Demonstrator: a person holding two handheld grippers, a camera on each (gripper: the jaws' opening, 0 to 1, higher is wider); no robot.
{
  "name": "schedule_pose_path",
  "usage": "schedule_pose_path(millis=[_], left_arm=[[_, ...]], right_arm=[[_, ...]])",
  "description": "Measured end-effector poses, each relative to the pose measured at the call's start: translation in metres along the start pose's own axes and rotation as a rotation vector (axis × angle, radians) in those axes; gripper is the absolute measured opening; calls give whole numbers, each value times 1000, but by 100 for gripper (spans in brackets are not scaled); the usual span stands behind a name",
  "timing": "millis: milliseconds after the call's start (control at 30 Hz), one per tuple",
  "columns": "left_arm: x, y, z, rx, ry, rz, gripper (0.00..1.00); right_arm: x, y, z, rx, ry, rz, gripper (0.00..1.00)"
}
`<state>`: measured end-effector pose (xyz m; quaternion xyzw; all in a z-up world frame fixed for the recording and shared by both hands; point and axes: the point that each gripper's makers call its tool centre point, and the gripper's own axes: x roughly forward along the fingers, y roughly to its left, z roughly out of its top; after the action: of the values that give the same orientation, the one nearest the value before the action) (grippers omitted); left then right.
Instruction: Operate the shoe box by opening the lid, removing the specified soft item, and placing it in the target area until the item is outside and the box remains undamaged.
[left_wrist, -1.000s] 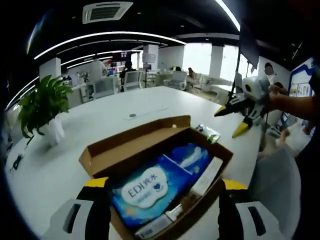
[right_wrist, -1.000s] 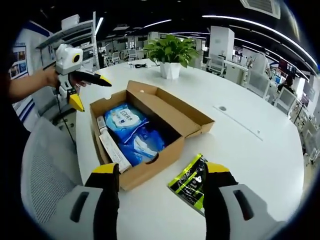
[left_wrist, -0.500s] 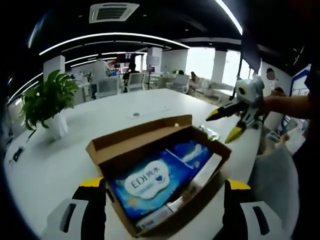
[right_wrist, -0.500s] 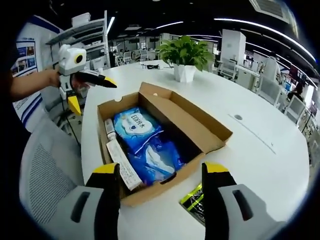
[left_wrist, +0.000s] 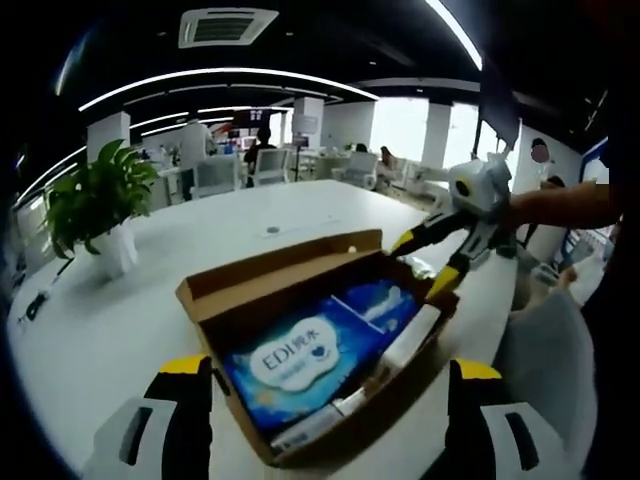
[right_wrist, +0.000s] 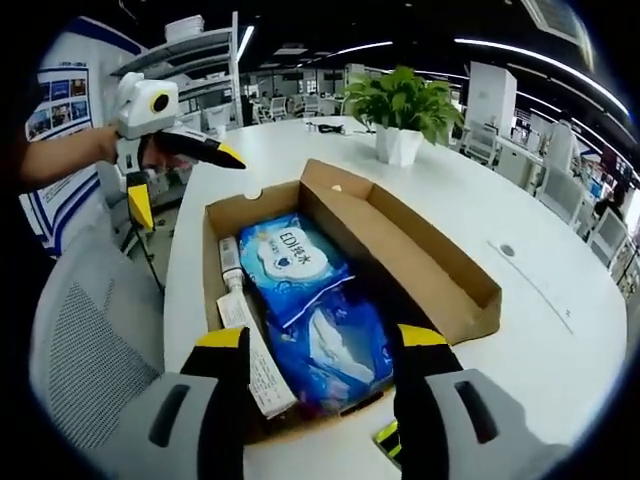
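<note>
Reaching for the blue wipes pack (right_wrist: 292, 262) in the open shoe box (right_wrist: 430, 272), right gripper (right_wrist: 312, 342) wide and empty above it; next, close on it; left gripper (left_wrist: 320, 372) also wide

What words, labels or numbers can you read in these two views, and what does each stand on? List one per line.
"EDI", then small characters too blurred to read: on the blue pack in the box.
White slip: print too small.
Wall poster: too blurred.
Green packet: nothing legible.
</note>
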<state>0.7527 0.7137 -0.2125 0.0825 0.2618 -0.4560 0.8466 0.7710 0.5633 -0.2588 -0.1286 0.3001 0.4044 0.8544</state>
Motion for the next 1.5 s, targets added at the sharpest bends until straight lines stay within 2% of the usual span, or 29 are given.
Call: schedule_pose_path(millis=[433, 700, 967, 1500], left_arm=[[-8, 4, -3, -15, -16, 27, 100], [-11, 9, -3, -7, -33, 39, 98], [-14, 9, -4, -1, -40, 43, 93], [-21, 11, -6, -29, -62, 79, 86]], right_arm=[[30, 5, 7, 17, 16, 38, 36], [47, 4, 5, 40, 47, 56, 33], [61, 4, 9, 69, 69, 57, 26], [90, -3, 13, 184, 96, 44, 19]])
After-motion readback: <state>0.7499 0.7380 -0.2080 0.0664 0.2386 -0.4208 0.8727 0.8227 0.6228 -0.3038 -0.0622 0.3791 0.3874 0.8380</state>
